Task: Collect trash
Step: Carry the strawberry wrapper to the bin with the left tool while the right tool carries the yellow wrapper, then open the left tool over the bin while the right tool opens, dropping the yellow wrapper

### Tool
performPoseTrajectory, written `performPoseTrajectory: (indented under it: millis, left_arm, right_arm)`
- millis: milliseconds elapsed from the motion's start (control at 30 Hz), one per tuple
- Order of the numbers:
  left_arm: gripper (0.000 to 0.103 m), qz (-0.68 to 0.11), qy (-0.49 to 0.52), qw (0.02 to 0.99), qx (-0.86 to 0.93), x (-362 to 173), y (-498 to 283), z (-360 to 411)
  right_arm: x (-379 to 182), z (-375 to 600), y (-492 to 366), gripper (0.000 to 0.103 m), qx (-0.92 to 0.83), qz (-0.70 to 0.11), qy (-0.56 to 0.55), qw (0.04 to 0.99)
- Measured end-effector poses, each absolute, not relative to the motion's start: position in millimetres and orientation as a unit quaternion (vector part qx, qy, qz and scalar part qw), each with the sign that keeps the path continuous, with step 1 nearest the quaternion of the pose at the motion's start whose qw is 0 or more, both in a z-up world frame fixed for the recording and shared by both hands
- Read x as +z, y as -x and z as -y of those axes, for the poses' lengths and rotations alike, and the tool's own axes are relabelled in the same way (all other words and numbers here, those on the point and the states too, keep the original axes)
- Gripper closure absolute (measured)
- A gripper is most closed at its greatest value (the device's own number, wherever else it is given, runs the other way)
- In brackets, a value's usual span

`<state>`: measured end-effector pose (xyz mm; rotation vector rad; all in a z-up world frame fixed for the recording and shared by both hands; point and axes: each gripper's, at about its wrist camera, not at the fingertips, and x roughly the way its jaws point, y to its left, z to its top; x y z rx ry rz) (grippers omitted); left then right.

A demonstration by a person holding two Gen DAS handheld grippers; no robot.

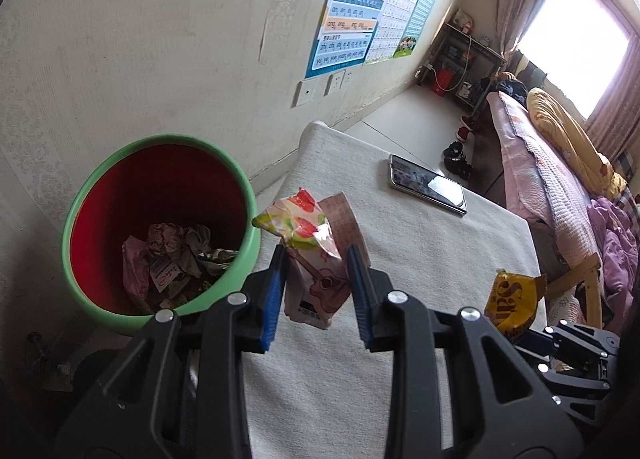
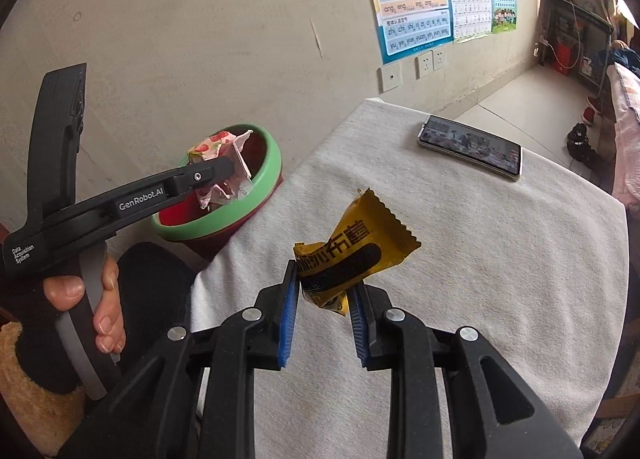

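Both tongs grip trash: our left gripper point(image 1: 318, 295) pinches a crumpled pink strawberry-print wrapper point(image 1: 314, 243), held up beside the green-rimmed red bin point(image 1: 160, 227). Our right gripper point(image 2: 324, 319) clamps a yellow snack packet point(image 2: 352, 251) above the white cloth-covered table point(image 2: 480, 259) (bin already holds crumpled paper). We note a phone point(image 2: 470, 147) lying flat at the table's far end.
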<state>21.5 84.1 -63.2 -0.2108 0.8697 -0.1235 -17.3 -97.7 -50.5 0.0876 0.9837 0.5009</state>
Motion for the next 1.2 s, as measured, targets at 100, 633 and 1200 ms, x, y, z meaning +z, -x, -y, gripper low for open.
performPoseTrajectory:
  millis: [100,633,1200]
  left_arm:
    - [0.073,-0.417,0.107,0.901,-0.046,-62.1,-21.2,-97.2]
    - [0.073,-0.401,0.118,0.908,0.014,-52.4,-21.1,-148.1]
    - [0.073,-0.405,0.117,0.906,0.038,-57.7,-23.6,-169.9]
  right_arm:
    - [-46.5,82.2,12.7,0.079,0.251,-0.461,-0.037,0.850]
    - [-26.7,13.1,-15.5,0.079,0.316,-0.439,-0.008,0.841]
    - [-31.3,-9.6,-23.5,0.078,0.335,-0.441,0.011,0.833]
